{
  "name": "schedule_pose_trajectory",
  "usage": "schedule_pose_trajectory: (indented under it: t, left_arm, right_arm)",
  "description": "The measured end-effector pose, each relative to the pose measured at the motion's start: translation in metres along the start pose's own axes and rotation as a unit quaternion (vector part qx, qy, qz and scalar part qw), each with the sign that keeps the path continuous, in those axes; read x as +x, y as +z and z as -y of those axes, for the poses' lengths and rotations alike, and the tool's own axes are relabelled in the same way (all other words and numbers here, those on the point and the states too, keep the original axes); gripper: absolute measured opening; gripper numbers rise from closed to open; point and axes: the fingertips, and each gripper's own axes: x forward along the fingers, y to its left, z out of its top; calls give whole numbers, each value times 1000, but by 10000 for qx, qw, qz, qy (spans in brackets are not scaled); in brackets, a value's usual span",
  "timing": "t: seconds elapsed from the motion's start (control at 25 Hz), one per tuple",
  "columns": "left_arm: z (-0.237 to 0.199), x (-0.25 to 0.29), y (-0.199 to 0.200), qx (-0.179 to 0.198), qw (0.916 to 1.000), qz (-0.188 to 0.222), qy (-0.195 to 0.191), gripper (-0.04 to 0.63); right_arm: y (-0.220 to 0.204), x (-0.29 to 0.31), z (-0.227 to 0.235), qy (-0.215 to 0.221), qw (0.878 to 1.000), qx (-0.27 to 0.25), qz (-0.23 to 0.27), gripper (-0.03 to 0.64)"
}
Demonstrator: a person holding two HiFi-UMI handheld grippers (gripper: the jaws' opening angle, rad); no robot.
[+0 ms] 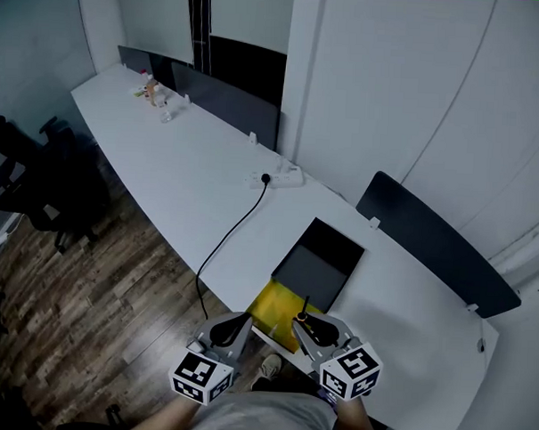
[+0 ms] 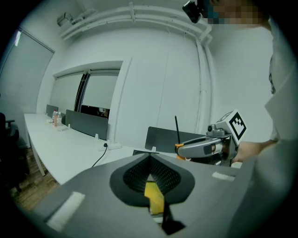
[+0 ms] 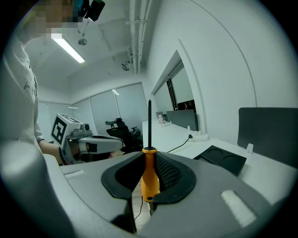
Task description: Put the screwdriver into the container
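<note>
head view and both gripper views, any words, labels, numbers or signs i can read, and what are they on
No readable text in any view.
The marker cubes on the left gripper and the right gripper: black-and-white squares only, no letters.
The bottles on the table: labels too small to read.
The print on the shirt: too blurred to read.

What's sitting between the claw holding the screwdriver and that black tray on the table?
A flat yellow thing lies there, by the black tray's near edge, ahead of the right claw shut on the screwdriver. The head view shows it.
</note>
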Motion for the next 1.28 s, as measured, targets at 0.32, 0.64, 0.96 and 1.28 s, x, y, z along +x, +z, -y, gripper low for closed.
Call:
schedule_pose_trajectory:
  t: [0.32,0.64,0.96,1.28]
  left_arm:
    - [-1,28,8,14,9999,10,169,2]
    - [-4,41,10,-4,9997,-30,235,2]
    - [-21,50,17,33,9999,-77,108,2]
    - [-30,62,29,154,9994,-136,-261,2]
  right_arm:
    - [5,6,28,213,9998,-2,-37,84]
    - [6,4,46,195,9998,31,-93,84]
    - [7,13,50,57,9998,107,-159,84]
    - [11,24,52,-191,9993,224,-243,84]
